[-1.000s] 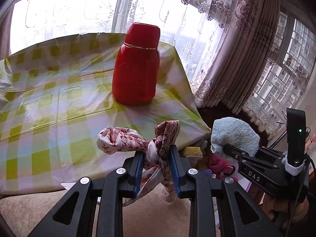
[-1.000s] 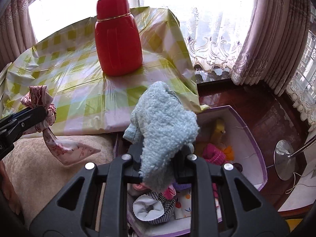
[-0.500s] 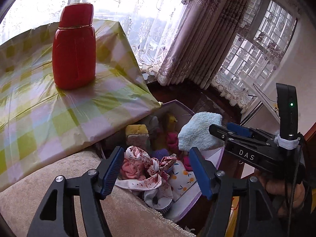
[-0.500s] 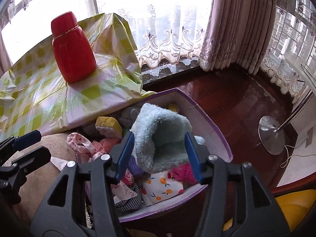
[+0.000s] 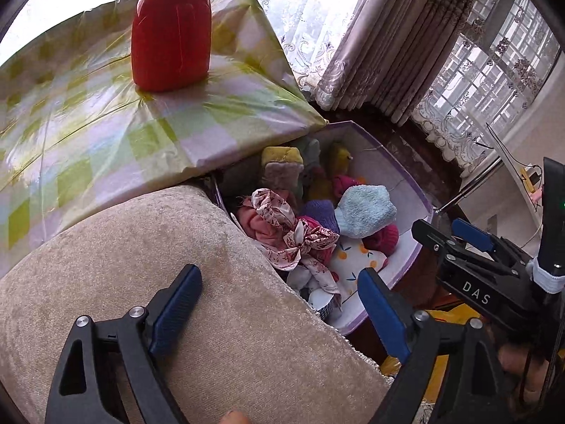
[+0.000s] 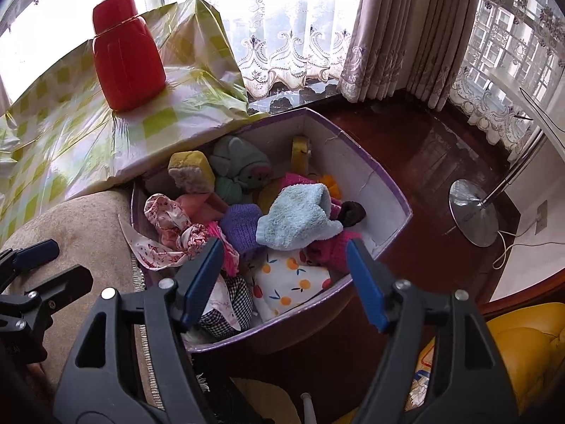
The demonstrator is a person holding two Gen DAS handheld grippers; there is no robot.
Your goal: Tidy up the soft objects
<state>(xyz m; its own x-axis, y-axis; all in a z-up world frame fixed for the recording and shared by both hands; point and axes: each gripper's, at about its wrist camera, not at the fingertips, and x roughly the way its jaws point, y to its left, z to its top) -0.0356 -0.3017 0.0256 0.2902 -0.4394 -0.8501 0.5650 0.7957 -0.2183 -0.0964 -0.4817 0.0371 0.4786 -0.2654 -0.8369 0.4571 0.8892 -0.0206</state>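
In the left wrist view, the left gripper [image 5: 279, 304] hangs over the rounded beige upholstered cushion [image 5: 148, 268] and the near rim of the purple-edged white cardboard box [image 5: 406, 180]; its blue-padded fingers [image 5: 176, 304] have just been opening and stand wide apart with nothing between them. The red-and-white patterned silky scarf [image 5: 293, 233] lies loose in the box near its cushion-side wall, on top of other soft things, and the fluffy light blue towel mitt [image 5: 363, 208] rests further in, toward the box's middle. A red plastic flask [image 5: 171, 31] stands on the desk covered by a green-and-white checked cloth [image 5: 106, 123], close to its far edge. The right gripper [image 5: 452, 233] shows at the right, beside the box. In the right wrist view, the right gripper [image 6: 284, 279] hovers above the box [image 6: 381, 183], its fingers [image 6: 201, 279] also just opened and apart, holding nothing. The mitt [image 6: 296, 215] lies below them in the box's middle, on a purple knitted piece [image 6: 243, 226] and a white cloth printed with oranges [image 6: 289, 279]; the scarf [image 6: 166, 233] drapes over the box's cushion-side rim.
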